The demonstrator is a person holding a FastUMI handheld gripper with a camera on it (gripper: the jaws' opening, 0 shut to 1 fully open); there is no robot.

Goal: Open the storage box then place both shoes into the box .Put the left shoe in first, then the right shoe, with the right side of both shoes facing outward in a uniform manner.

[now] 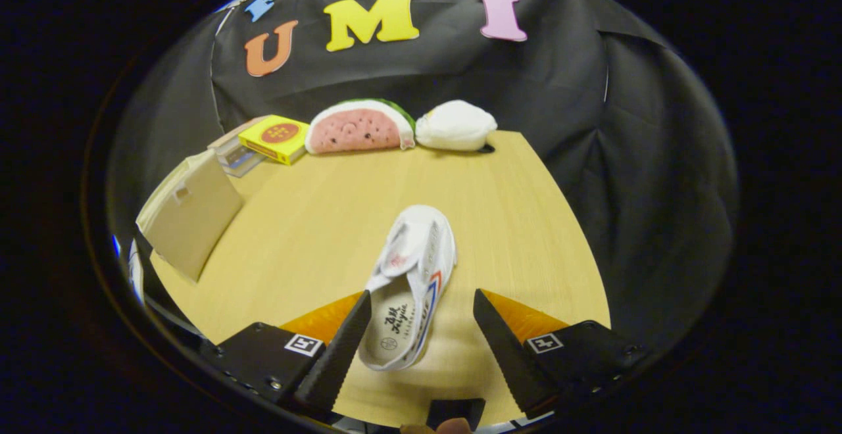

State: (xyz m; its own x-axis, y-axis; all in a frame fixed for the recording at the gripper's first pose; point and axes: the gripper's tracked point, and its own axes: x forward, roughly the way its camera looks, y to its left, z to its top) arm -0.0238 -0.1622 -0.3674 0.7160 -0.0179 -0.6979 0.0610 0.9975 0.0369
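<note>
The tool [418,329] stood open astride the white shoe's [411,286] heel, toe toward twelve o'clock, seemingly lined up for a grasp.

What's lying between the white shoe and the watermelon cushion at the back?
Nothing: bare wooden table separates the white shoe from the watermelon cushion in the gripper view. The hand-held gripper is open, the shoe's heel between its fingers.

Dim booth, overhead light on table [316,223]; soft shadows, strong fisheye bending, mostly sharp.

A recording booth: black cloth wall [460,85] behind a pale wooden table [316,223] of props.
</note>
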